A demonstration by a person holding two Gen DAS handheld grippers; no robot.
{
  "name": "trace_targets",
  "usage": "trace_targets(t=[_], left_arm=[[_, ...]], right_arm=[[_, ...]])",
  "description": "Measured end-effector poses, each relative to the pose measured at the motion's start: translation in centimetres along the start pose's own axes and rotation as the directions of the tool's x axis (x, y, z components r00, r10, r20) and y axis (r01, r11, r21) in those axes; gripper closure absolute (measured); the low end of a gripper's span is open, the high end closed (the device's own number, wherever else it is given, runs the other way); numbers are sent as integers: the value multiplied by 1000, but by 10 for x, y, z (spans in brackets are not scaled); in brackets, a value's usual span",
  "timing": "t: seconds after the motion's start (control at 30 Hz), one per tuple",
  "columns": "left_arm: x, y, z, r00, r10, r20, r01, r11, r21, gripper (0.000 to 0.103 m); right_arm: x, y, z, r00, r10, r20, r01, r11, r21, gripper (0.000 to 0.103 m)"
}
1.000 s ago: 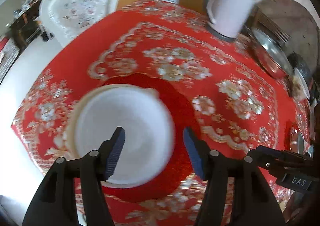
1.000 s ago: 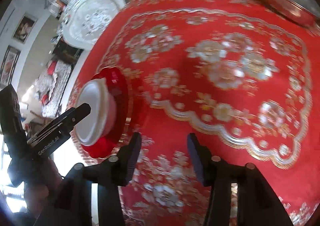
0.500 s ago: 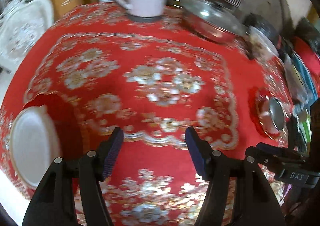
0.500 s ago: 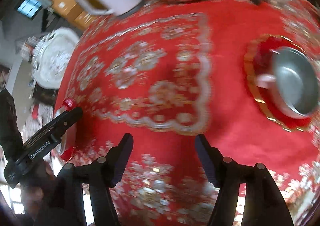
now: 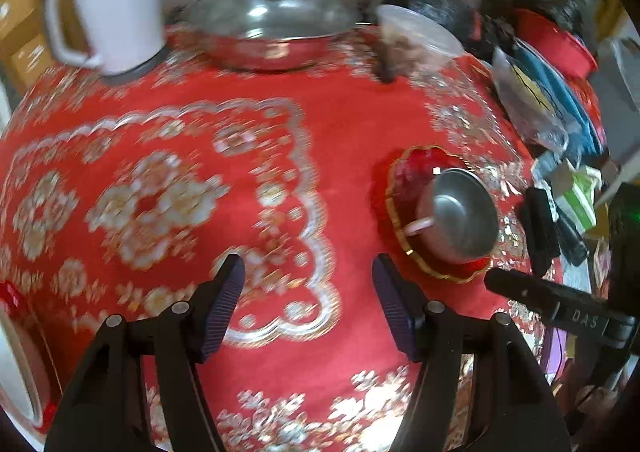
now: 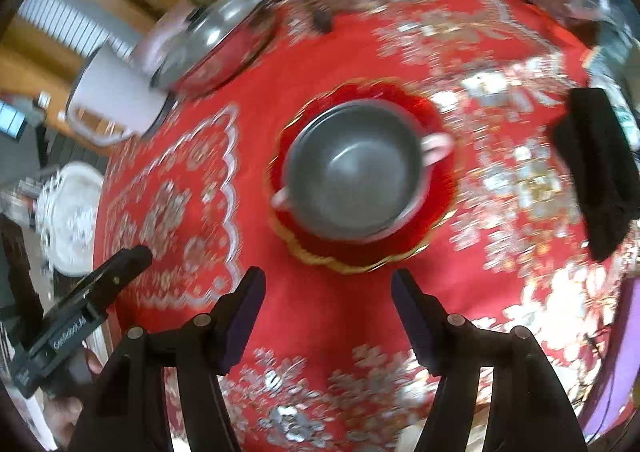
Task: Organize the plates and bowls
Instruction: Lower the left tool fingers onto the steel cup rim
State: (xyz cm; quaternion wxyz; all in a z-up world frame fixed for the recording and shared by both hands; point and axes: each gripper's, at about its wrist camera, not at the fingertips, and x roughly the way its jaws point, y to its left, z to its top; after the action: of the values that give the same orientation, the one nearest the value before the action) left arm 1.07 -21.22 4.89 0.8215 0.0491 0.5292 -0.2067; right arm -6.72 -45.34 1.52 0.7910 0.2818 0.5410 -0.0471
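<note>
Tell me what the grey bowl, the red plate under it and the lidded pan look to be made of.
Grey bowl: apparently metal, likely stainless steel, dull brushed sheen; its pale handles look like plastic.
Red plate: glossy, somewhat translucent, scalloped gold rim; glass or plastic, cannot tell which.
Lidded pan: polished metal, with mirror-like highlights on lid and wall.
</note>
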Motion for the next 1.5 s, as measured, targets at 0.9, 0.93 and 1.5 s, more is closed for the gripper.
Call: trace_targets(t=[0.9, 0.93, 1.5], left_arm=[[78, -88, 55, 991, -87, -101, 109, 966, 236, 37], [80, -89, 55, 989, -99, -113, 124, 962, 242, 37], [107, -107, 53, 975, -93, -200, 157, 930, 333, 37]], right_arm=[[11, -45, 49, 998, -48, 42, 42, 992, 122, 36], [12, -46, 49, 998, -46, 42, 41, 991, 125, 37], [27, -47, 54, 999, -45, 8, 44, 991, 128, 46]])
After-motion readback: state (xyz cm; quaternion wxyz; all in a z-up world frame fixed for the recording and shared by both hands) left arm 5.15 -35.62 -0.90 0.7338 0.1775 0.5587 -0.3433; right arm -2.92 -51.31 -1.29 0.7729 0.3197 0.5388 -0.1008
